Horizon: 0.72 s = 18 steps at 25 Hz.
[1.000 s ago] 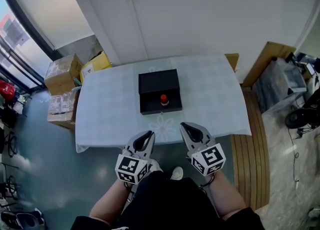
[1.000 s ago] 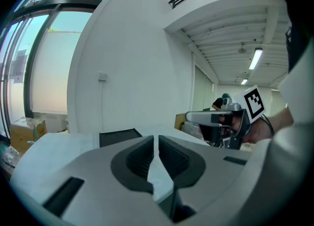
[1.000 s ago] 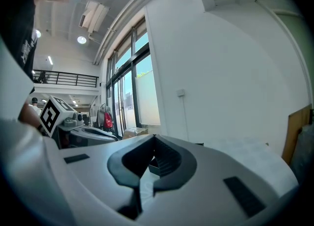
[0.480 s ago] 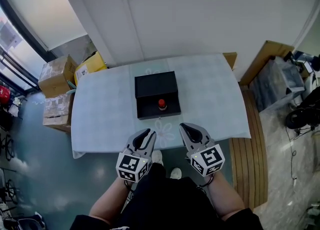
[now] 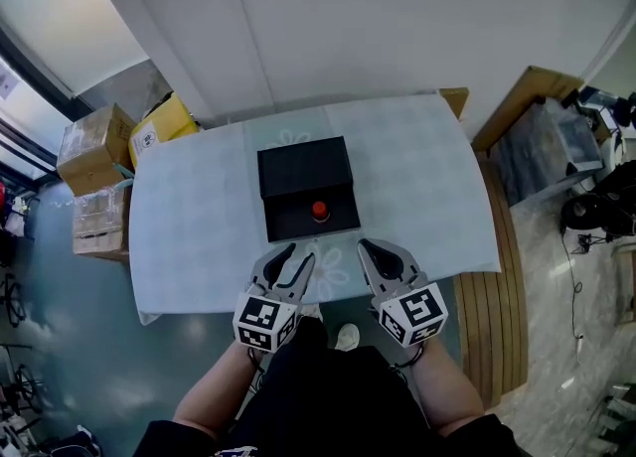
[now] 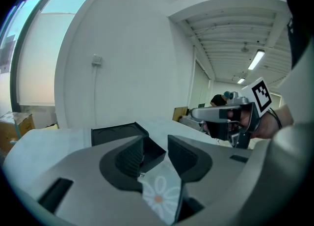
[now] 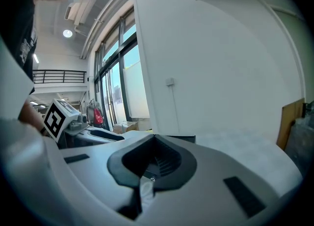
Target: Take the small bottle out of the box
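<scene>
The small bottle [image 5: 320, 211], red-capped, is seen in the near half of the open black box [image 5: 303, 169], which is set mid-table [image 5: 427, 182]. By the table's near edge, the left gripper [image 5: 298, 255] is held with jaws that have just been opening, nothing between them. The right gripper [image 5: 367, 246] is pressed closed, empty.

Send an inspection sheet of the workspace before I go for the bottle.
surface: table under a pale checked cloth with a flower print.
job's things: black box open; small bottle, red cap, inside it.
clutter: nothing seen.
grippers: left gripper jaws have just been opening, nothing between them; right gripper shut, empty; both over the table's front edge.
cables: thin line down the wall.
surroundings: cardboard boxes left, wooden slats right.
</scene>
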### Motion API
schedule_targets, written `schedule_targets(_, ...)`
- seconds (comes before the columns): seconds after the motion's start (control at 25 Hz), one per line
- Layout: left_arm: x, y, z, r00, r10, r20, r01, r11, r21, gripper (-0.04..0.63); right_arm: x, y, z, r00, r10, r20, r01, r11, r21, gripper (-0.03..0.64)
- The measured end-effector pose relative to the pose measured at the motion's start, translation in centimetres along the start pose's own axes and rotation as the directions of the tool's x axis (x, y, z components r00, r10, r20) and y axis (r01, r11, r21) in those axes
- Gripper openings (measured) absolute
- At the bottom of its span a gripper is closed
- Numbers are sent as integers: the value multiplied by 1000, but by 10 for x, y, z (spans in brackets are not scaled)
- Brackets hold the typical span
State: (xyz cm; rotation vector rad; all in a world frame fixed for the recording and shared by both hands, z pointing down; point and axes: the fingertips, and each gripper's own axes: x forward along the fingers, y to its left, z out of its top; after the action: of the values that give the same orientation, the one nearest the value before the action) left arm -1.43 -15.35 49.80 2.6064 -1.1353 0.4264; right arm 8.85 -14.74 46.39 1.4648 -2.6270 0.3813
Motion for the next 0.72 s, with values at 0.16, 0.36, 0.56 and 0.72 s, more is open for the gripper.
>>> schedule_targets(0.16,18,9,-5,1000,-18,-26,18,999,26,176,10,-11,-8,999,-28,-21,29,999,22,23)
schedule_targets(0.36,39,22,-12,997,-41,-62,44,998,45,186,21,-19,-19,997,-56,-46,58,997,48,23)
schedule_targets(0.56,60,35,-22,992,-75,-101,81,995,57,189,30,-28,-28,993,-93,-69,98,993,72,23)
schedule_targets(0.72,76,40,-28,987,-105,-126,114,991,67,190,33,-37,-35,989,-125,-83,132,987,87,23)
